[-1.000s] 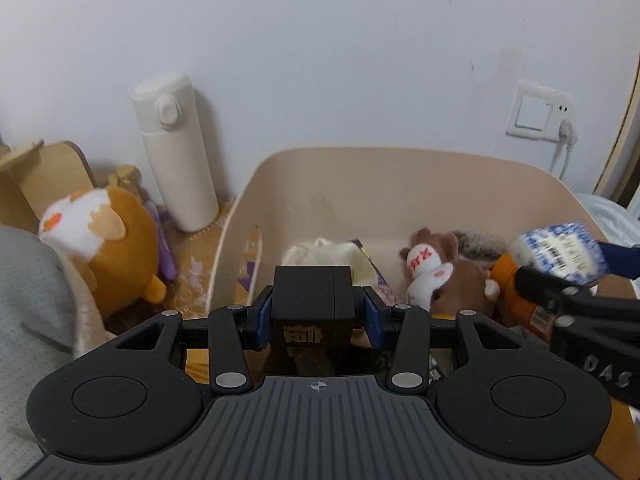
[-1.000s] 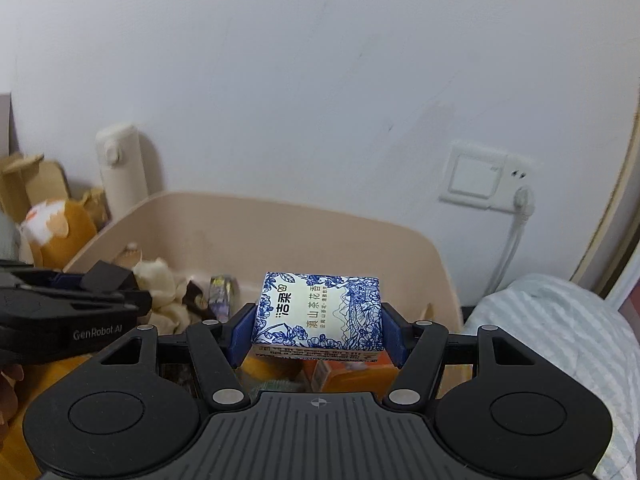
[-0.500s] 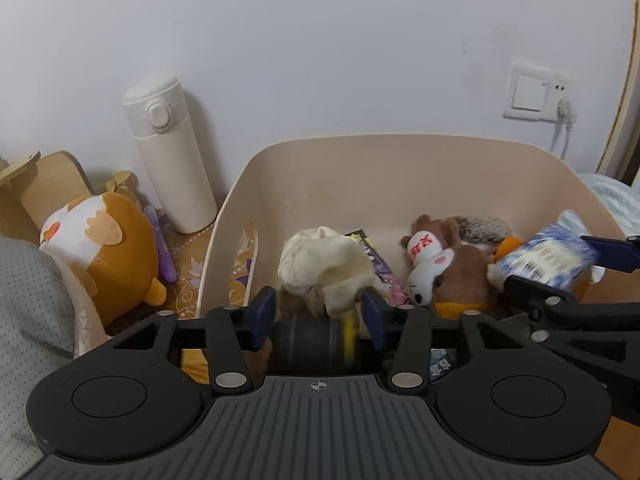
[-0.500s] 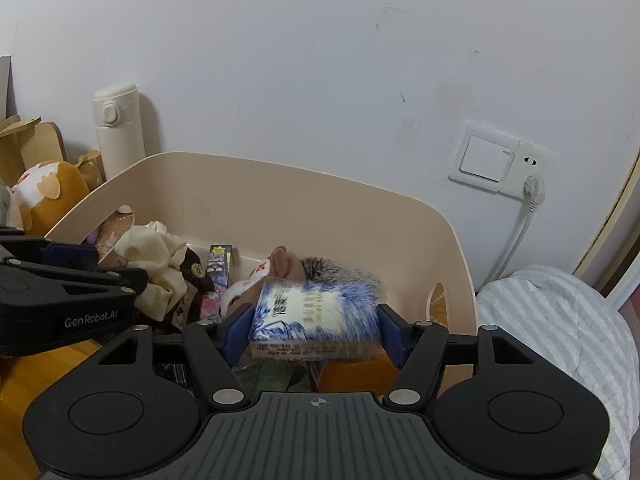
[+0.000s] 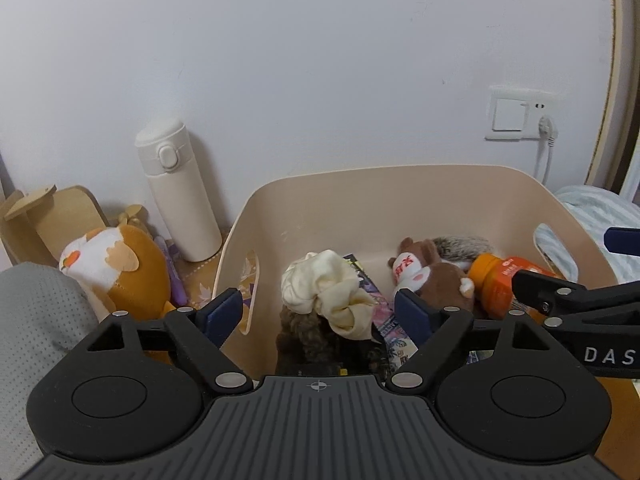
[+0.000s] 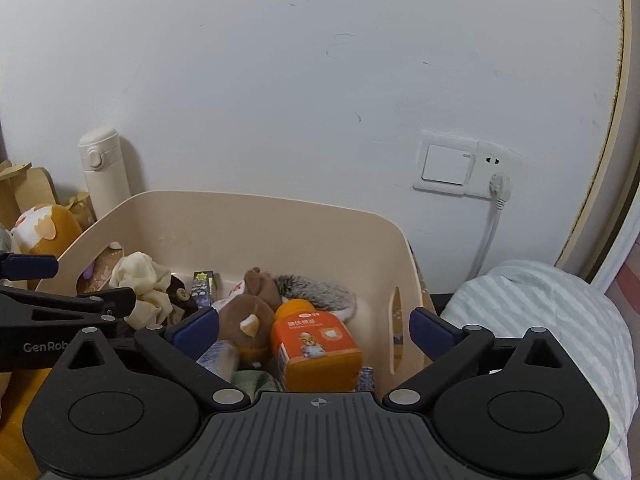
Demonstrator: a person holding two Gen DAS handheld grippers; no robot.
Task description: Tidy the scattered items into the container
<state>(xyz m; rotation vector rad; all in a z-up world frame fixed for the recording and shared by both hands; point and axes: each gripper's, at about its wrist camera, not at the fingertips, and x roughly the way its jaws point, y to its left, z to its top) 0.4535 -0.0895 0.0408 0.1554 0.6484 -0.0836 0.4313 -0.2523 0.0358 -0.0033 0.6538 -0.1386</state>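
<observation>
Both grippers, left [image 5: 318, 312] and right [image 6: 314, 330], jaws opening and empty above the container [image 5: 384, 184]; withdraw upward, clear of its rim.

One beige bin [image 6: 280, 216], two plush toys outside and inside, one orange bottle [image 6: 316, 348], one flask [image 5: 176, 188].

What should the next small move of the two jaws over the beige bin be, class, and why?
Probably lift both clear of the beige bin and turn toward what is left outside. The left gripper and right gripper have jaws opening with nothing between them, while the orange plush sits outside the bin beside the white flask.
</observation>
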